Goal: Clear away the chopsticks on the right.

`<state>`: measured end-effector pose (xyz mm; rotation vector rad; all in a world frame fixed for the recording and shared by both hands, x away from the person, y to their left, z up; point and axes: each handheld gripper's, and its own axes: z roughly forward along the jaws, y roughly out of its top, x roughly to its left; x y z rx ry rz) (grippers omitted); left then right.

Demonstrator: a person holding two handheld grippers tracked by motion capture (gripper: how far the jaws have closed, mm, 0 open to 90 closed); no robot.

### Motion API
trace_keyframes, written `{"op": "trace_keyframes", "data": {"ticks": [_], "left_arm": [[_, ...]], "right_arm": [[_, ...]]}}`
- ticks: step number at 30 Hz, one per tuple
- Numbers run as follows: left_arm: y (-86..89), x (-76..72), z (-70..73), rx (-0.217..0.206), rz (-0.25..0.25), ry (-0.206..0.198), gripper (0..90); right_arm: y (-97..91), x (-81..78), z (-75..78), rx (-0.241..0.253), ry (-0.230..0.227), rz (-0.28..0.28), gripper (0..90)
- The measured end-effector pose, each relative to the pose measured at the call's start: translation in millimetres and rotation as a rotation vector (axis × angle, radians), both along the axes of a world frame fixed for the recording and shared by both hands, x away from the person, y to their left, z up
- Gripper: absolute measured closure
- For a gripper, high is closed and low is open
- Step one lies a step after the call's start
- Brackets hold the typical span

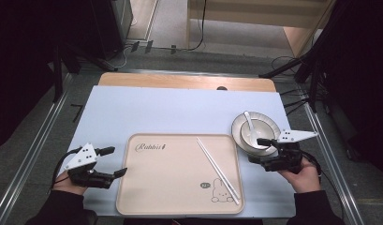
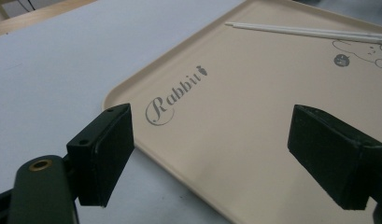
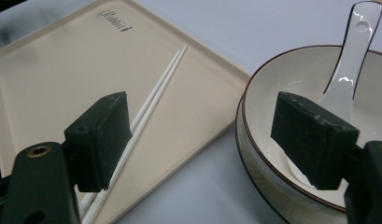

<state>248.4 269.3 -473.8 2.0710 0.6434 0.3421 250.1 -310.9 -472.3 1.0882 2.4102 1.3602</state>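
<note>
Your right gripper [image 1: 260,151], jaws wide and empty, straddles the white ceramic bowl's [image 1: 268,125] rim: closing carelessly could tip the white spoon [image 1: 251,127] out

tray [image 1: 170,178]: pale beige, grey "Rabbit" script at one corner, a rabbit outline drawn at the opposite one
chopsticks [image 1: 218,170]: plain white pair
bowl [image 1: 266,127]: white inside, thin dark brown line on the rim
spoon [image 3: 347,70]: glossy white
table cover [image 1: 156,110]: pale blue-grey
table edge [image 1: 180,81]: light wood
right gripper [image 1: 256,150]: black, light grey plate on top
left gripper [image 1: 116,161]: the same black and grey
</note>
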Motion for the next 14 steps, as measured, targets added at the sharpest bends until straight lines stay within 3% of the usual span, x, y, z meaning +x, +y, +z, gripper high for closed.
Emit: {"op": "trace_keyframes", "data": {"ticks": [14], "left_arm": [[0.0,-0.3,0.1,-0.005,-0.001,0.000,15.1]], "right_arm": [[-2.0,-0.2,-0.1,-0.005,-0.011,-0.012,20.0]]}}
